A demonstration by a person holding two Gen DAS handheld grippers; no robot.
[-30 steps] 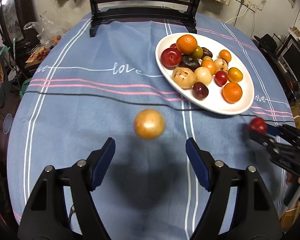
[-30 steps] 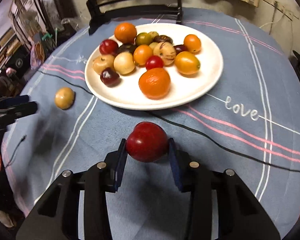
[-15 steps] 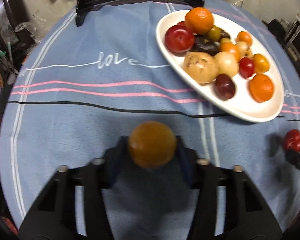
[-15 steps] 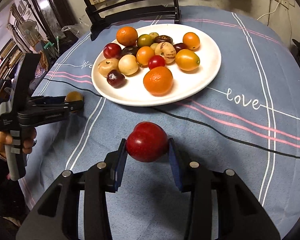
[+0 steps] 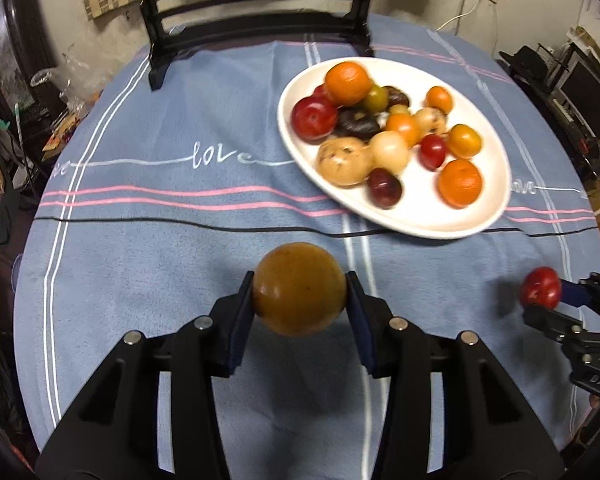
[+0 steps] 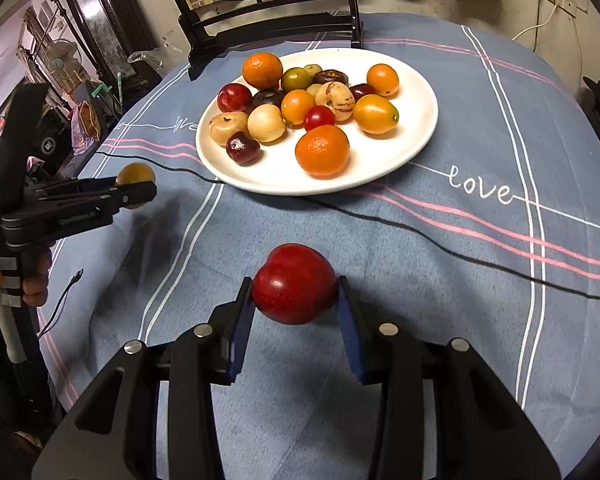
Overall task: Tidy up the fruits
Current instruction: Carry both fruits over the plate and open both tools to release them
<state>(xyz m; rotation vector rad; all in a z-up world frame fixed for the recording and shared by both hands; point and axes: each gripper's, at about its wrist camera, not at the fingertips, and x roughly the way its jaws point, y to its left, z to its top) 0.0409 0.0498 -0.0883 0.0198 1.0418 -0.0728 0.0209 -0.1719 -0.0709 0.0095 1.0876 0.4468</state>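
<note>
From the left wrist, the left gripper, having just closed, clamps a yellow fruit above bare cloth, the white plate ahead to the right. From the right wrist, the right gripper clamps a red fruit over open tablecloth, short of the plate's near rim.

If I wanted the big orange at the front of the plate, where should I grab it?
Pinch the big orange across its round middle, coming down from above. It sits alone near the white plate front rim, with bare plate to its right and front; the dark red fruit lies off to its left.
</note>
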